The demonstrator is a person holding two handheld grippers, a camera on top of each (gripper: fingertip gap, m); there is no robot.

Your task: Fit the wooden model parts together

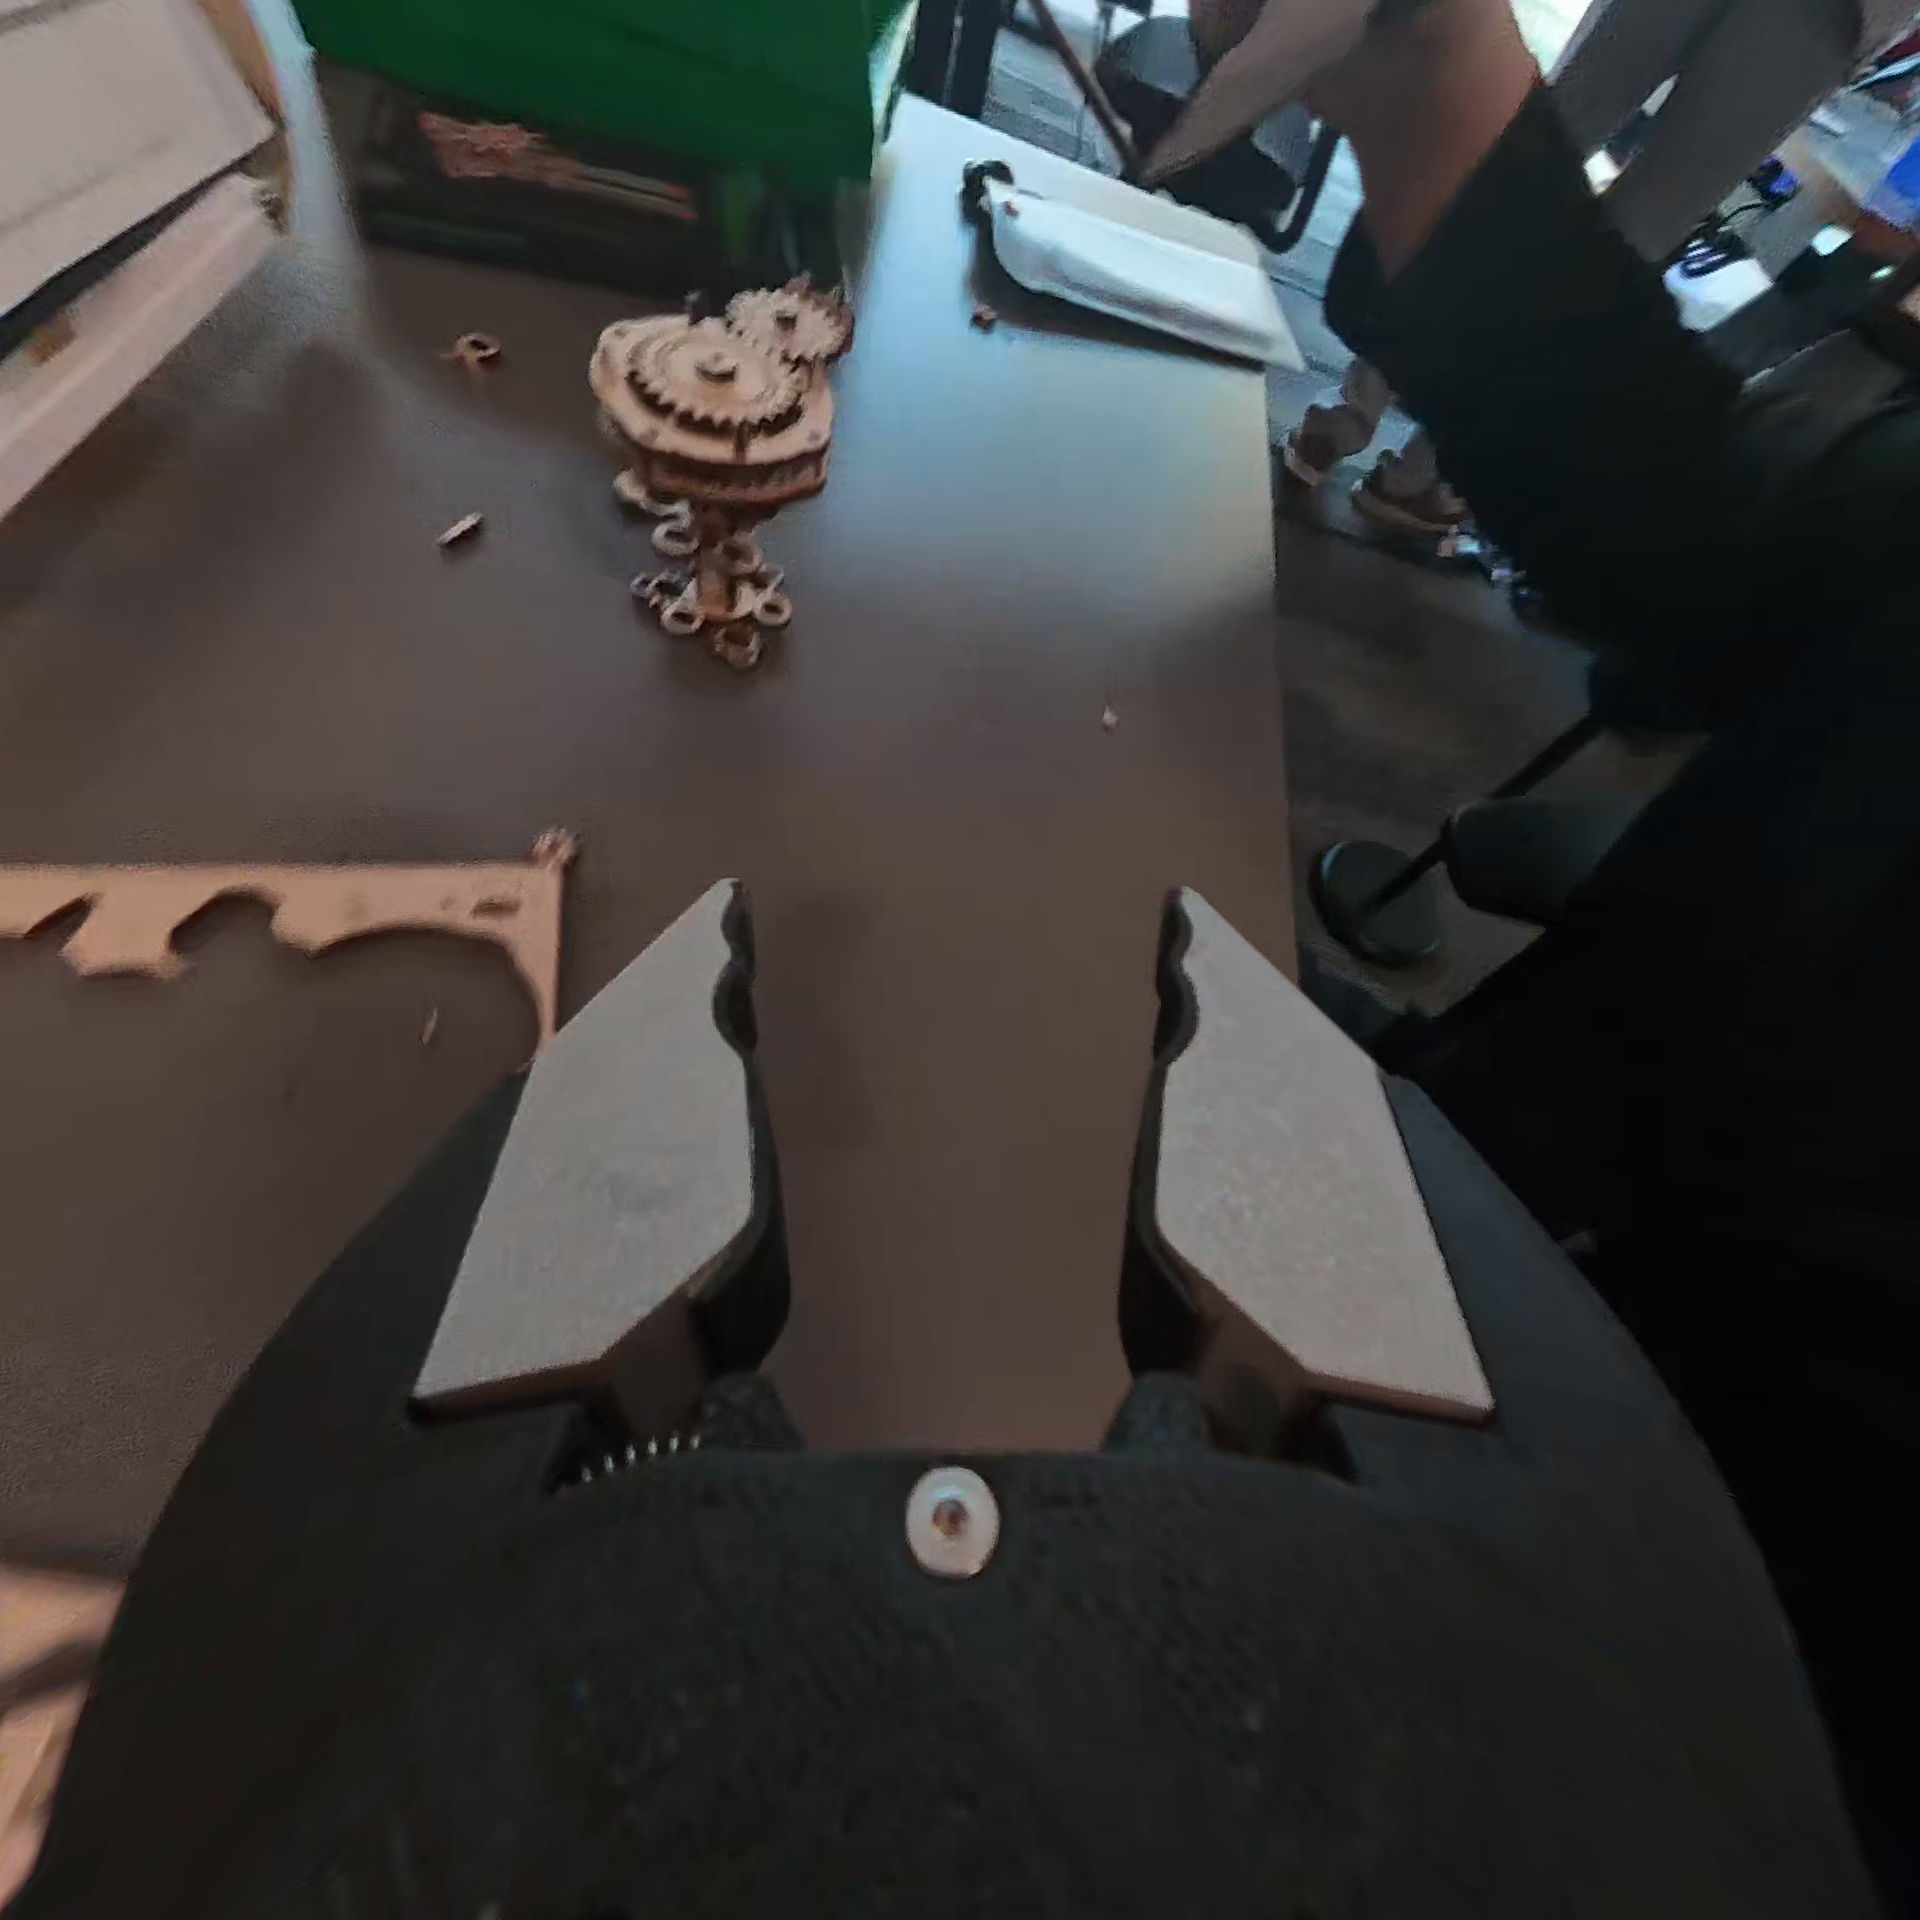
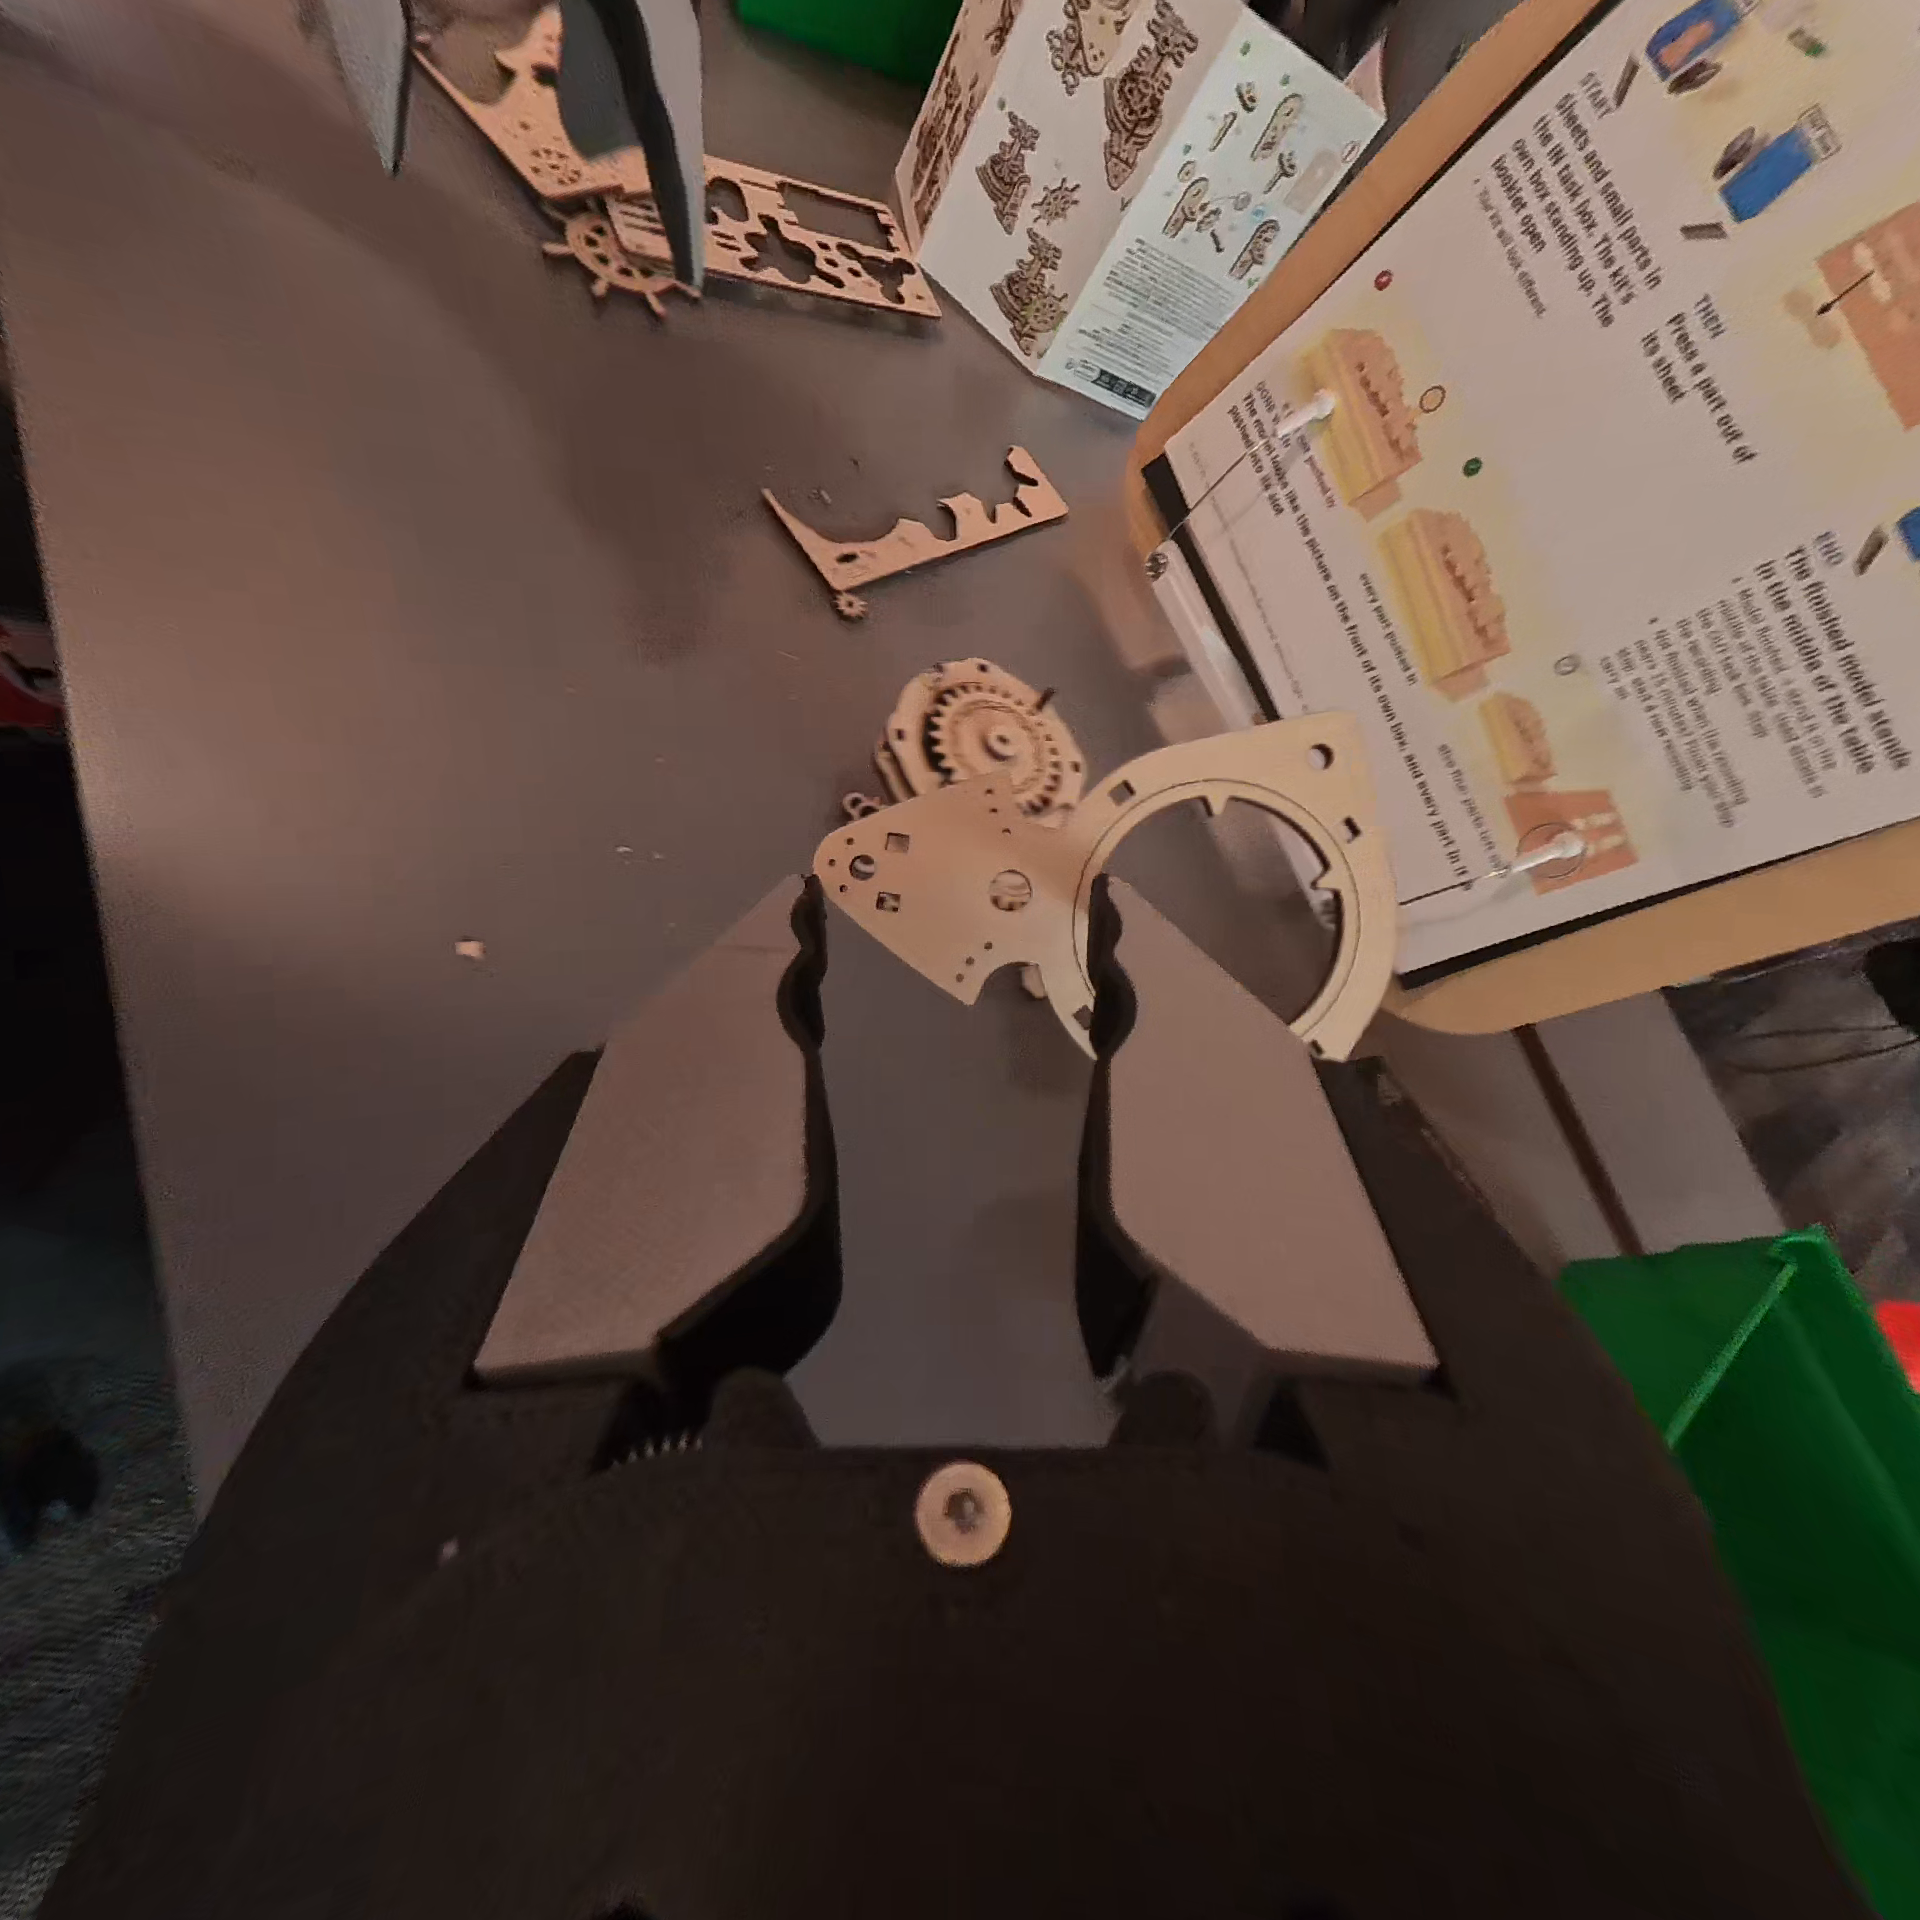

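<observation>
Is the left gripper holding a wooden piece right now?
No, the left gripper has its jaws apart with only bare table between them.

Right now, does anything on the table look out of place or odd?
Yes. The half-built gear model leans to one side on its stand instead of standing upright. Small wooden crumbs lie scattered on the dark table around it. Nothing looks spilled.

Both grippers' fingers (image 1: 623, 1132) (grey-faced) apart
</observation>
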